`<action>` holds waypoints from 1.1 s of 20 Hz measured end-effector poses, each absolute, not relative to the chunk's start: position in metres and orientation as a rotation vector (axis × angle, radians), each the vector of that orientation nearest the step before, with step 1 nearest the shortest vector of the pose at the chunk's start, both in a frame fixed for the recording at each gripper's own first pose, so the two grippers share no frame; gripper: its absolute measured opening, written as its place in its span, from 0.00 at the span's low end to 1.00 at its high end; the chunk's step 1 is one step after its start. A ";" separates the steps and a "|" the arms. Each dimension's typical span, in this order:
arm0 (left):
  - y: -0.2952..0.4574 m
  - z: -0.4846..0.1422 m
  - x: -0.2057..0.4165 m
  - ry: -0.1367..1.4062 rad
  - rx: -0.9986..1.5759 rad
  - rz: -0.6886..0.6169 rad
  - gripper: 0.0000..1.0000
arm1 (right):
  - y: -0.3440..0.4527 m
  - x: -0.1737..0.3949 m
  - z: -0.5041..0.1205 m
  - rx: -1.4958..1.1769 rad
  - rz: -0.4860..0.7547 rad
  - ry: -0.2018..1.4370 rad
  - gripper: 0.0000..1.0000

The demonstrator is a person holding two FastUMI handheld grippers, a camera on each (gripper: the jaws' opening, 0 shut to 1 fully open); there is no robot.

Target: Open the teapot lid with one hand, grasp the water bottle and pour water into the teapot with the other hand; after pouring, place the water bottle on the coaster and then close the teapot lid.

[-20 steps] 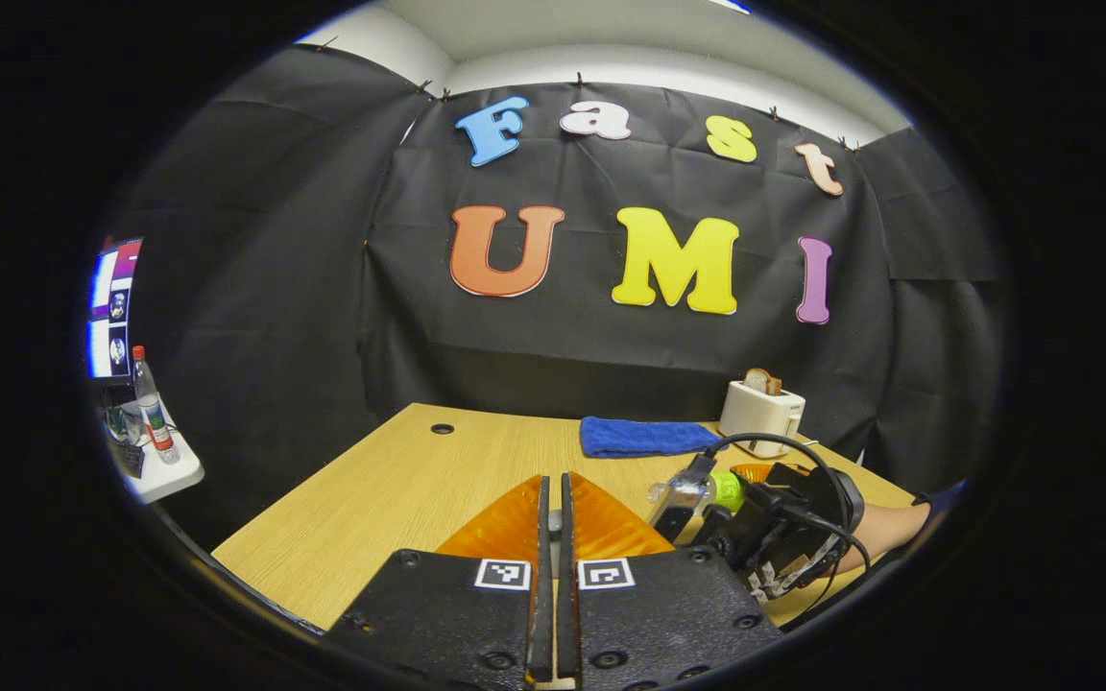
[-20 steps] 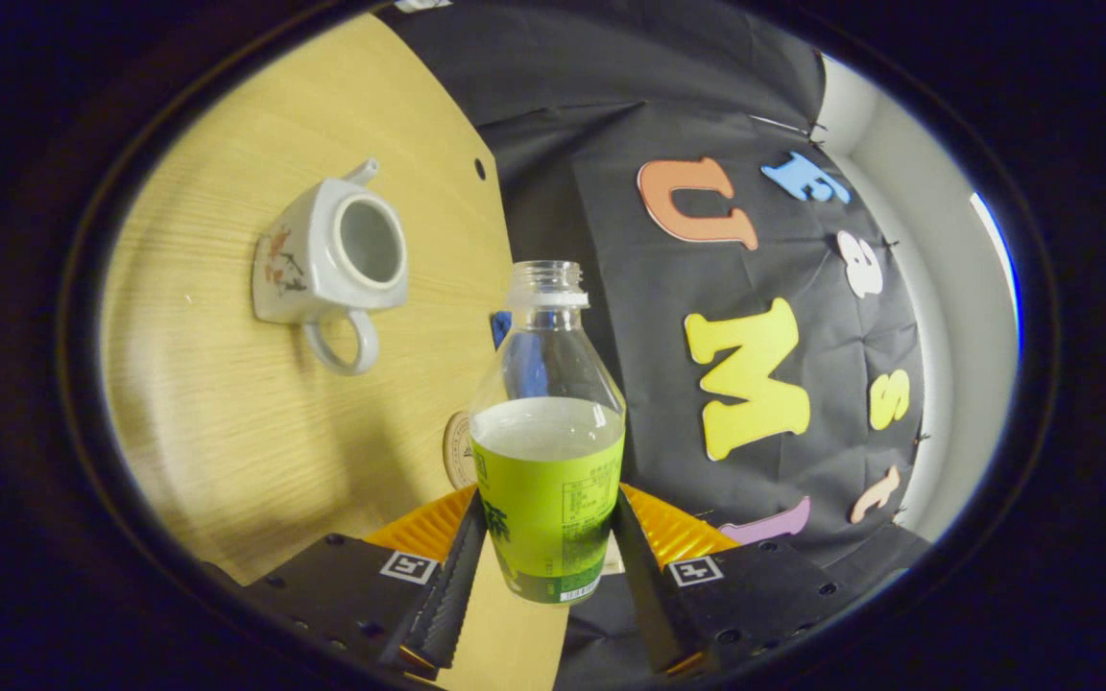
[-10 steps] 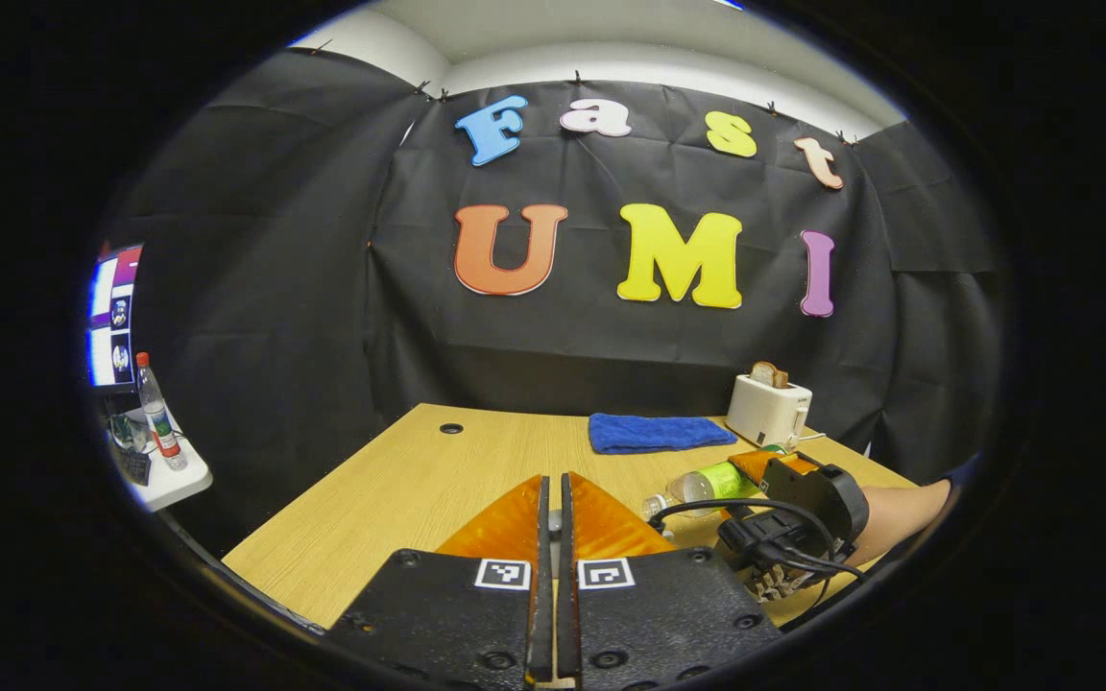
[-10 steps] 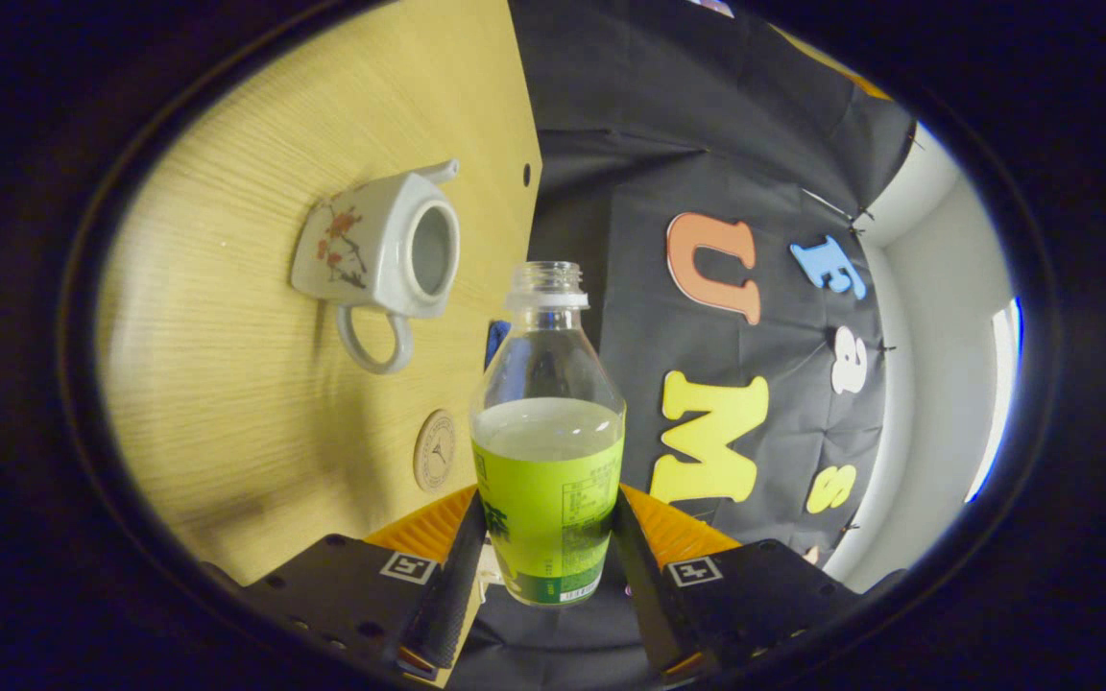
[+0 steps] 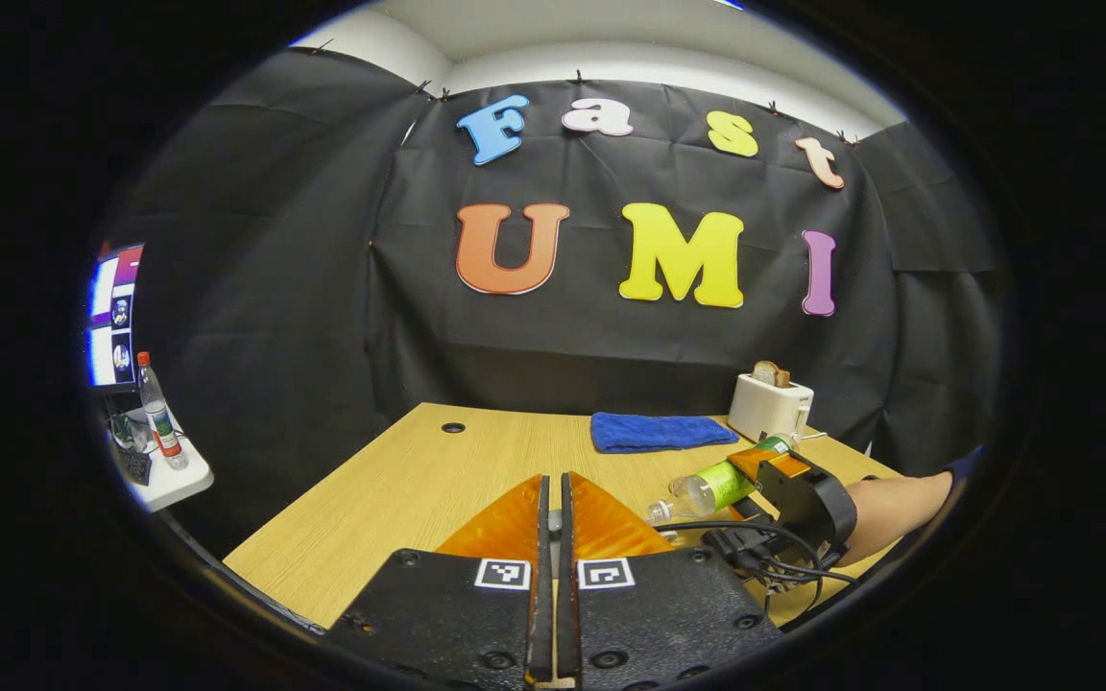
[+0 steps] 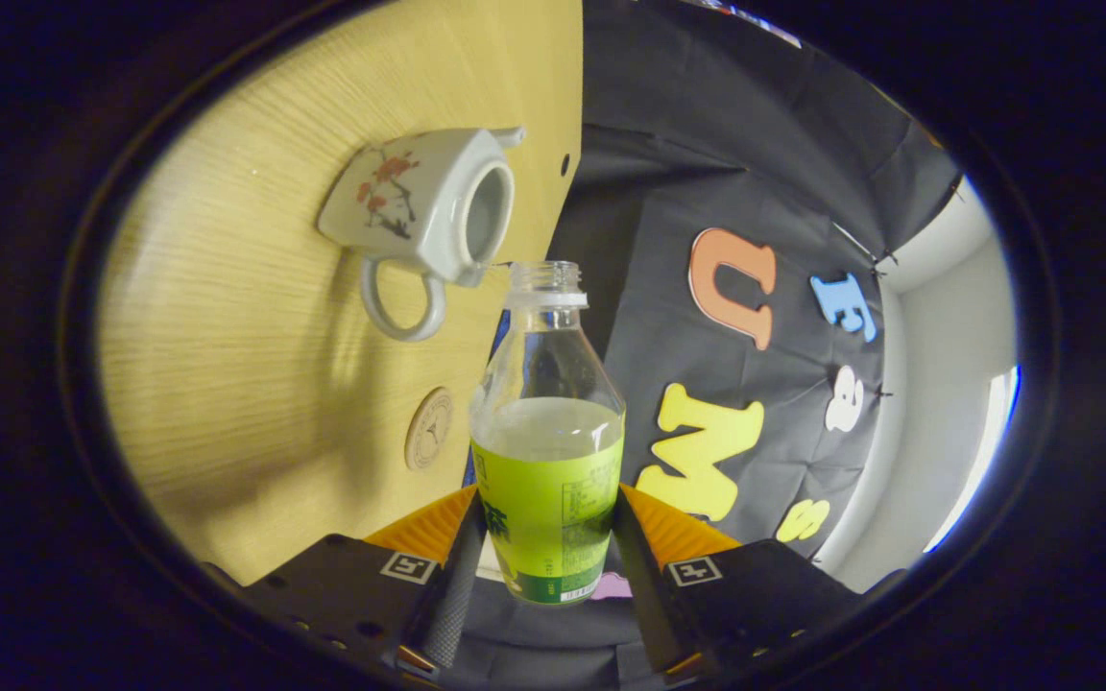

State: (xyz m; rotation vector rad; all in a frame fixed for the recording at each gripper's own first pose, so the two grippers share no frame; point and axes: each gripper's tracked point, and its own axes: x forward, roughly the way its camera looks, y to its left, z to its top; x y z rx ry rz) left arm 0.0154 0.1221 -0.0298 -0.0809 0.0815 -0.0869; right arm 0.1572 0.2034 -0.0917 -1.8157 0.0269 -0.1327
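Right gripper clamps water bottle, tipped sideways, mouth just beside open teapot at 11 o'clock. Left gripper pinched closed (presumably on lid, hidden). Risk: tilting before mouth clears rim spills onto table.

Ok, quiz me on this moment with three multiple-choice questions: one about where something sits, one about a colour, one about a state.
1. Where is the coaster?
A. on the table
B. under the teapot
C. on the toaster

2. What colour is the folded cloth?
A. red
B. blue
C. white

3. What state is the teapot in?
A. lid on
B. lid off, mouth open
C. lying on its side

Answers:
1 A, it lies on bare wood apart from the teapot.
2 B, plainly blue beside the toaster.
3 B, its round opening shows, near the water bottle neck.
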 end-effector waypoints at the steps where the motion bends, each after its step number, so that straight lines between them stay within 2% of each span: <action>1: 0.121 -0.031 0.016 0.082 -0.081 -0.088 0.04 | 0.205 0.157 -0.090 -1.829 -0.130 0.013 0.72; 22: 0.121 -0.033 0.017 0.086 -0.059 -0.089 0.04 | 0.230 0.153 -0.058 -2.043 -0.212 -0.198 0.71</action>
